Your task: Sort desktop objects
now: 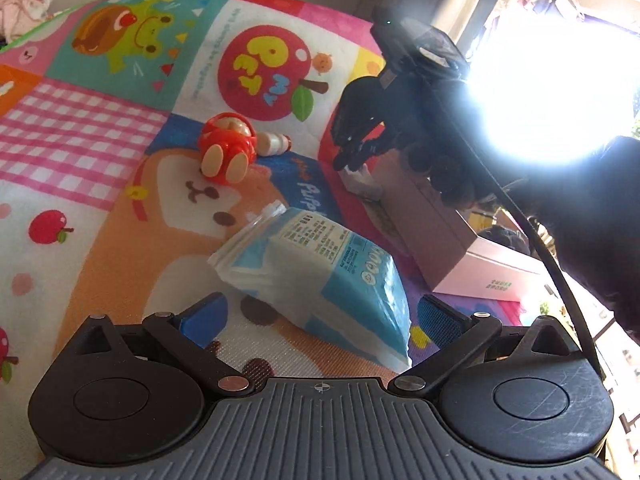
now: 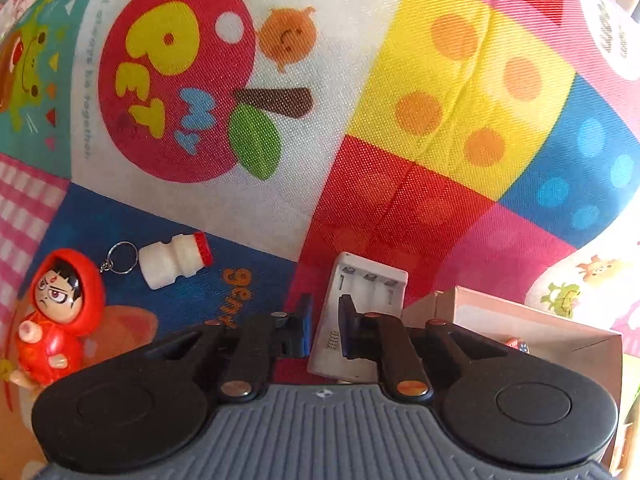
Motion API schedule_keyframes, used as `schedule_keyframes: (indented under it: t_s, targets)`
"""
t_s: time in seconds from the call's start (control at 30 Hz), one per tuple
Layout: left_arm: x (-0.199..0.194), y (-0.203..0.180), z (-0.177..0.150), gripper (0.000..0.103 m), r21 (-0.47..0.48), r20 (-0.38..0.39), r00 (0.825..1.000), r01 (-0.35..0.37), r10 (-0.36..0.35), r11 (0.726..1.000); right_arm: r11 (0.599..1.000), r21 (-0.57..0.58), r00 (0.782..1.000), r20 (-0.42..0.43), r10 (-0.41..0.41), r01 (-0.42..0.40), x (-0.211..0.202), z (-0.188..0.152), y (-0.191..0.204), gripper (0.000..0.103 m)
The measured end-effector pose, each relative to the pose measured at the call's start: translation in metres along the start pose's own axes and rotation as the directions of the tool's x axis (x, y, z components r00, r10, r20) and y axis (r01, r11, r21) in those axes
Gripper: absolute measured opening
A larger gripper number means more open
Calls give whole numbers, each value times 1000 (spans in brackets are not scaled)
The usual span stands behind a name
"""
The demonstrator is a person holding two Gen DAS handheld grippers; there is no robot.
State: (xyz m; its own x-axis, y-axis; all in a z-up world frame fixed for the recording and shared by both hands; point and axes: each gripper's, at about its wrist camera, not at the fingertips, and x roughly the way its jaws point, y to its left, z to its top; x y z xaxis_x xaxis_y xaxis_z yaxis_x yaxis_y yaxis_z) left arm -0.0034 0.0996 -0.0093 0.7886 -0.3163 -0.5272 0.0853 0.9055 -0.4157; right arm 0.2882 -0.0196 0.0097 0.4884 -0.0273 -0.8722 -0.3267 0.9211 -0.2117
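Note:
My left gripper (image 1: 320,320) is open above a blue and white tissue pack (image 1: 320,272) that lies on the colourful mat between its fingers. A red hooded figurine (image 1: 228,148) and a small white bottle keychain (image 1: 274,143) lie further off. My right gripper (image 2: 326,326) is shut on a white battery charger (image 2: 360,308), held just left of the pink cardboard box (image 2: 532,320). In the right wrist view the figurine (image 2: 56,316) and the bottle keychain (image 2: 172,260) lie to the left. The right gripper also shows in the left wrist view (image 1: 352,160), above the box (image 1: 480,264).
The cartoon-print mat (image 2: 400,80) covers the whole surface. Small items lie inside the pink box (image 2: 516,346). Strong window glare fills the upper right of the left wrist view. A crumpled cloth (image 1: 24,8) lies beyond the mat at far left.

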Motion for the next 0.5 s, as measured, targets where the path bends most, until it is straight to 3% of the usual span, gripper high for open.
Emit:
schedule_keyframes:
  t_s: [0.1, 0.2, 0.37, 0.5]
  targets:
    - [-1, -2, -1, 103, 13, 3, 1000, 12, -12, 1000, 999, -3, 999, -14, 47, -48, -7, -7, 1, 12]
    - [-2, -2, -1, 103, 12, 9, 1000, 21, -22, 1000, 981, 6, 980, -58, 192, -192, -28, -27, -1, 11]
    - [-3, -6, -2, 103, 36, 15, 999, 34, -34, 999, 934, -100, 939, -82, 335, -342, -72, -92, 13, 11]
    - [-9, -20, -8, 103, 121, 2, 999, 36, -37, 992, 910, -133, 920, -65, 387, -393, -99, -140, 10, 11]
